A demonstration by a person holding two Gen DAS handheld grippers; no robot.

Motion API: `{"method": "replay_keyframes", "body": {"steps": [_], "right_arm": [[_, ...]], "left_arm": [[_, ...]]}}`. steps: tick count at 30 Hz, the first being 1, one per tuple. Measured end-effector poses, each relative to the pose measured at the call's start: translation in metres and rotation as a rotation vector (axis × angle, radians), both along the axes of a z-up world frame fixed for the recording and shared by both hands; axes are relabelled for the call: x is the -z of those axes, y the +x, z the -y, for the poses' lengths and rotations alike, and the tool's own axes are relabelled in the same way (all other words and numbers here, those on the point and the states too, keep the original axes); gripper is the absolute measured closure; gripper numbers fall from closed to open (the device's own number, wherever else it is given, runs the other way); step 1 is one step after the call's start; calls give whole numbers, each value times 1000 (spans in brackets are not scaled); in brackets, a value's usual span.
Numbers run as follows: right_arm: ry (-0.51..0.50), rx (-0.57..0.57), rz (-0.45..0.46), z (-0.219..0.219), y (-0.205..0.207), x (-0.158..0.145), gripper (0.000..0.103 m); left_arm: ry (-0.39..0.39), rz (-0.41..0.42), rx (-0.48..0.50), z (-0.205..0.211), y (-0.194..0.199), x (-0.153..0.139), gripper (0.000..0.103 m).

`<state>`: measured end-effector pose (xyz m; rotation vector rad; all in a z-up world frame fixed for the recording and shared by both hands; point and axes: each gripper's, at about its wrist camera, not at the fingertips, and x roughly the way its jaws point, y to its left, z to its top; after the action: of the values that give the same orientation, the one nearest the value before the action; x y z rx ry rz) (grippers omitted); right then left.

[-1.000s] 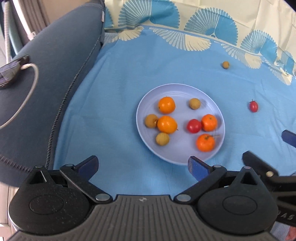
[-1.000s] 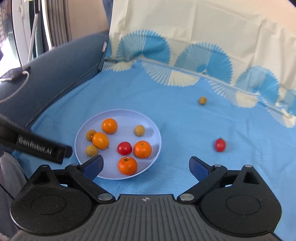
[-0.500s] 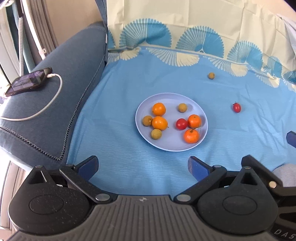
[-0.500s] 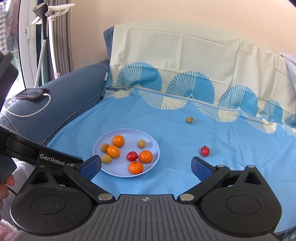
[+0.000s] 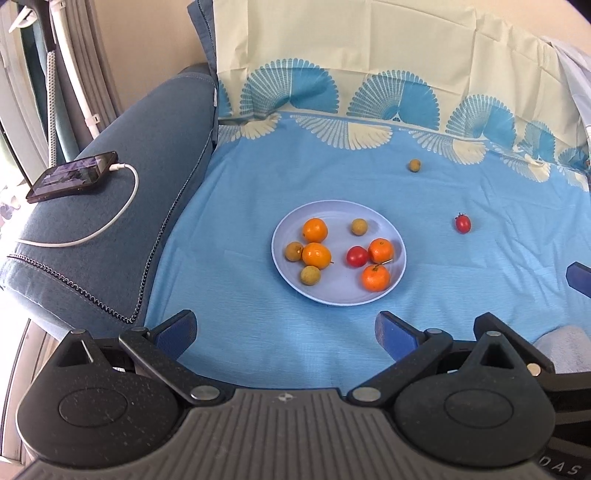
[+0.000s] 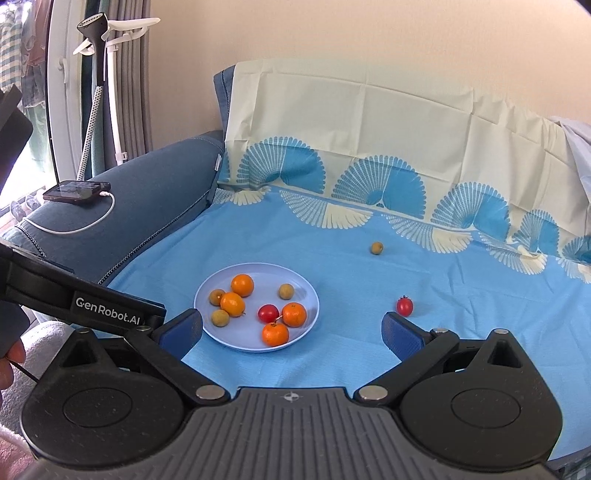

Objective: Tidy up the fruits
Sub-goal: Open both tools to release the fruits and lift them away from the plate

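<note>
Left hand-held gripper (image 5: 284,334): jaws spread wide, nothing between the blue pads, hanging over the near edge of the blue cloth (image 5: 258,192) short of the plate.
Right hand-held gripper (image 6: 291,328): also wide open and empty, sitting back from the plate; its left pad overlaps the plate's near-left rim in its own view.
Plate (image 5: 369,218): pale lilac, flat on the cloth about mid-seat, holding four oranges, three brownish longan-type fruits and one red tomato, all loosely spread, some touching.
Stray longan (image 5: 414,165): alone on the cloth, behind and right of the plate, near the fan-pattern border.
Stray tomato (image 5: 463,223): right of the plate, well apart from the rim, stem cap up.
Open room: lots of bare cloth around the plate, widest to the right and in front; on the left the cloth ends at the dark blue sofa armrest (image 5: 122,177).
Armrest stuff: a phone (image 5: 72,176) lying flat with a white cable (image 5: 110,225) plugged in, well away from the fruit.
Writing: "GenRobot.AI" in white on the left gripper's arm (image 6: 107,308), only readable from the right wrist view; the left view catches just "DAS" at the bottom right corner.
Only in right view: beige wall, a garment steamer (image 6: 96,31) by the window, a bit of a hand (image 6: 9,363) at the left edge.
</note>
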<state>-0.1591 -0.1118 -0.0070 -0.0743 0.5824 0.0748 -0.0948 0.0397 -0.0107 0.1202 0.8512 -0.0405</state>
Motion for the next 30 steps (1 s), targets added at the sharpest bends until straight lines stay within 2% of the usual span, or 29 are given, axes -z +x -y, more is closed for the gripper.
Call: {"method": "replay_keyframes", "body": {"steps": [30], "right_arm": [[-13, -5, -6, -2, 0, 1, 1]], "left_arm": [[-2, -5, -2, -4, 3, 1, 1]]}}
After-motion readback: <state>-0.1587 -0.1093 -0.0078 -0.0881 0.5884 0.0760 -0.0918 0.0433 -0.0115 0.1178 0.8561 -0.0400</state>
